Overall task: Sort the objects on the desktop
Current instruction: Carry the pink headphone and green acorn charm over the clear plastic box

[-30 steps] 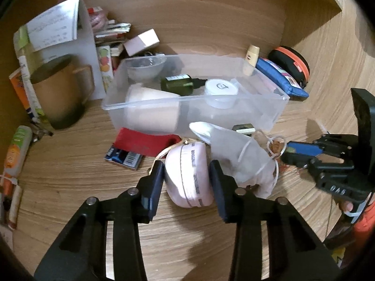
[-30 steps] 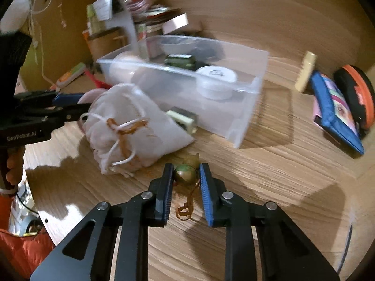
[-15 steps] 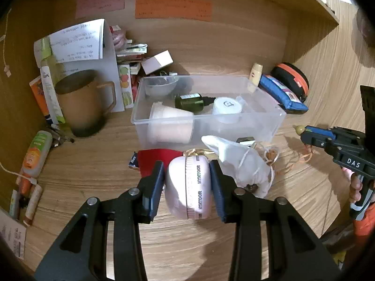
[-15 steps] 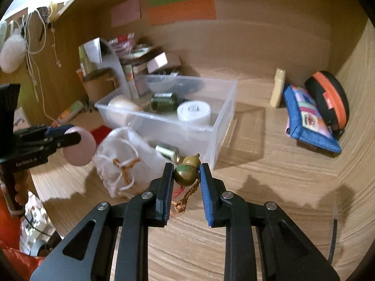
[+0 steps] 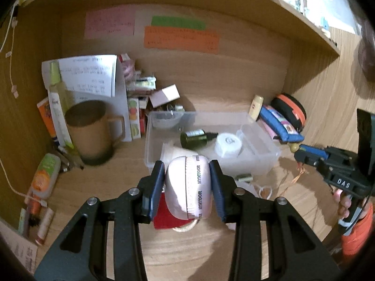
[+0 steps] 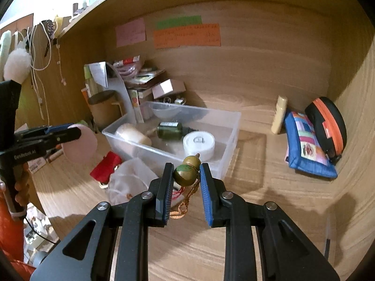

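Left claw [image 5: 186, 188] is clamped on a pink round case [image 5: 187, 187], lifted off the table [image 5: 187, 253]. Right claw [image 6: 185, 185] is pinching a little gourd charm [image 6: 186, 173], tassel dangling. Past both, the clear bin [image 6: 230, 126] sits mid-table toward the back edge.

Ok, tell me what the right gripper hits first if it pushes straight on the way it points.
Probably the clear plastic bin: the right gripper, shut on the small gourd charm, aims at the bin's near wall, with the white round container just behind it. Depth is unclear, so it might pass over the rim.
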The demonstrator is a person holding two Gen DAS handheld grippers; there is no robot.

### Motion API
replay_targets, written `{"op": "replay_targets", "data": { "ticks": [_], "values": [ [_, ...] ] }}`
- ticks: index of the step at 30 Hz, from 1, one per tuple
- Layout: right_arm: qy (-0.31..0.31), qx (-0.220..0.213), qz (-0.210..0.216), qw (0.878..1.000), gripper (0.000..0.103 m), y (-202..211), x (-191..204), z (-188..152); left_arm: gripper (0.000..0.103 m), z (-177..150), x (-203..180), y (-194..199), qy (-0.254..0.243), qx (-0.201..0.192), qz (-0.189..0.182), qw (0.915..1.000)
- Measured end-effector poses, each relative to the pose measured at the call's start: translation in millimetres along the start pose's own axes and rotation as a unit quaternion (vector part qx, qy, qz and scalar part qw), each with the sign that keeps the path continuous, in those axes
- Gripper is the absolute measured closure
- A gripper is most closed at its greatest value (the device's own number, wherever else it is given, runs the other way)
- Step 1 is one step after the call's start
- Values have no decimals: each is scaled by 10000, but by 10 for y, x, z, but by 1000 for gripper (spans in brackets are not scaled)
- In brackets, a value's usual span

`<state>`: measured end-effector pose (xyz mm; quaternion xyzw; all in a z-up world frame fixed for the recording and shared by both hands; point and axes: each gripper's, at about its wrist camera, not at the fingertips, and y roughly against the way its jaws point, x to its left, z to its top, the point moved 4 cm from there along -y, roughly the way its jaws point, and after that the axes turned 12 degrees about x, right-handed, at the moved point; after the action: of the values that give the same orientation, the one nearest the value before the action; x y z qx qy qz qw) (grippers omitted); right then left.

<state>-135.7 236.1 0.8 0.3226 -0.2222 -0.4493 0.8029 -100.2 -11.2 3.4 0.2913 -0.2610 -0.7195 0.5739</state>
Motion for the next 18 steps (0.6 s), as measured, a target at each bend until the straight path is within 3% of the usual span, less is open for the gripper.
{"op": "replay_targets", "data": {
  "ticks": [18],
  "values": [
    [32, -102, 24, 9999, 83, -299, -55, 611, 65, 632, 126, -367, -151, 151, 5, 9998]
  ]
}}
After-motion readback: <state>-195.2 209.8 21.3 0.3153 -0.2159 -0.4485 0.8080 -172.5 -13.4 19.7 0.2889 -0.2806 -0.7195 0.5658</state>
